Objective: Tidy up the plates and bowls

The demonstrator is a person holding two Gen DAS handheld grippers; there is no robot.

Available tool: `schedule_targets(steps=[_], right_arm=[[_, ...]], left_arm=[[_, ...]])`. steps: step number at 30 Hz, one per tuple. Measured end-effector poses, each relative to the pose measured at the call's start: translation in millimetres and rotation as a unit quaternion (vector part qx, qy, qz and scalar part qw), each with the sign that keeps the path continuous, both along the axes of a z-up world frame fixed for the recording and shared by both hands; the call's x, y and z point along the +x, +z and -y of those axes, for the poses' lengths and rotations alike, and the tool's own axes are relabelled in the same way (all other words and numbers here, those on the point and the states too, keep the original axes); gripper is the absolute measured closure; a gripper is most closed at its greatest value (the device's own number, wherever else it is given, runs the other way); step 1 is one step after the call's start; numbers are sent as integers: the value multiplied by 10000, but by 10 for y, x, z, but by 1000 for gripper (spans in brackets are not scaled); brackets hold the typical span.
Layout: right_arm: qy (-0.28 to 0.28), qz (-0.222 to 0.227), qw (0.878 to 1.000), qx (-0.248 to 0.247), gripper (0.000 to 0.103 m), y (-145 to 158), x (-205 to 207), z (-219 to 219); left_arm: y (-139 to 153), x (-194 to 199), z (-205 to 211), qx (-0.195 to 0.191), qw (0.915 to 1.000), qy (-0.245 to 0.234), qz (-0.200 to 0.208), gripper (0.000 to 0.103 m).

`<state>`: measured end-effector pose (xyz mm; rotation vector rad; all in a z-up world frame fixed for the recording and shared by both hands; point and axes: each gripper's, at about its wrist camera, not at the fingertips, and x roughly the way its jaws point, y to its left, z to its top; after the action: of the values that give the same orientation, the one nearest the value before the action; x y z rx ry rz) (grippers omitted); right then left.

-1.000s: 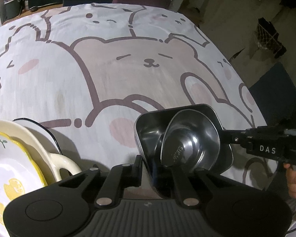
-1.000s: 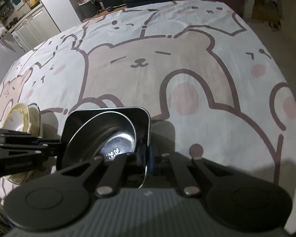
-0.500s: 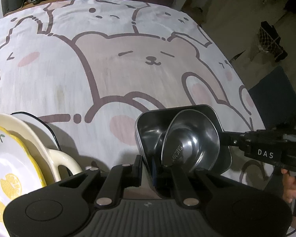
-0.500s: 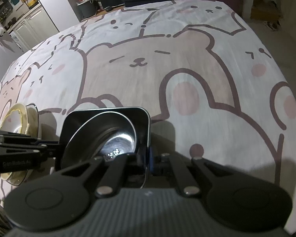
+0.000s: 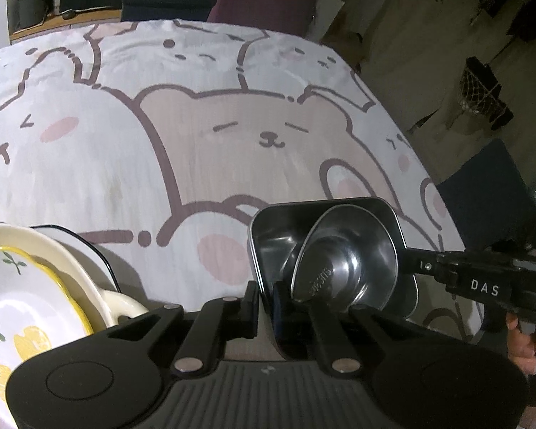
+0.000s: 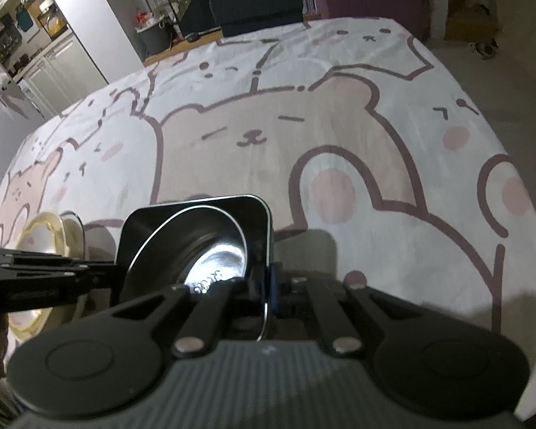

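Steel tray (image 5: 278, 236), square with rounded corners, hangs between our two tongs above the bear-print cloth (image 5: 203, 143). Inside it sits a round steel bowl (image 5: 343, 268), tilted, its stamped base facing us in both wrist views.

Our left gripper (image 5: 265, 296) is clenched on the tray's near left wall, one finger outside the rim and the other inside, the thin metal pinched between them. Our right gripper (image 6: 268, 287) is clamped on the opposite wall in the same way; in the left wrist view its black fingers reach in from the right and meet the tray's right edge (image 5: 416, 262), with part of a hand (image 5: 525, 336) showing behind the handle. In the right wrist view the left gripper comes in from the left side and touches the tray's left wall (image 6: 89, 275).

To the left of the tray, just beside our left tongs, we see a stack of dishes on the cloth: a cream dish with a loop handle (image 5: 100, 293), a lemon-patterned plate (image 5: 21, 307) resting in it, and a dark-rimmed white plate (image 5: 85, 246) underneath. The stack lies apart from the tray.
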<state>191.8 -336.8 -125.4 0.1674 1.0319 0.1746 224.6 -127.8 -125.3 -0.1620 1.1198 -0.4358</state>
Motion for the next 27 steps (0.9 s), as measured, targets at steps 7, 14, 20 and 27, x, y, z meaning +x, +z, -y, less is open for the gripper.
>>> schedule_targets(steps=[7, 14, 20, 27], right_arm=[[-51, -32, 10000, -1, 99, 10, 0, -12], [-40, -397, 9989, -241, 99, -138, 28, -20], [-150, -539, 9984, -122, 98, -219, 41, 66], [-425, -554, 9969, 349, 98, -272, 67, 212]], left_arm=[[-19, -38, 4, -15, 10000, -36, -37, 95], [-139, 11, 86, -8, 9999, 2, -157, 95], [-206, 38, 90, -89, 9998, 79, -184, 95], [-259, 26, 61, -196, 9996, 106, -175, 95]])
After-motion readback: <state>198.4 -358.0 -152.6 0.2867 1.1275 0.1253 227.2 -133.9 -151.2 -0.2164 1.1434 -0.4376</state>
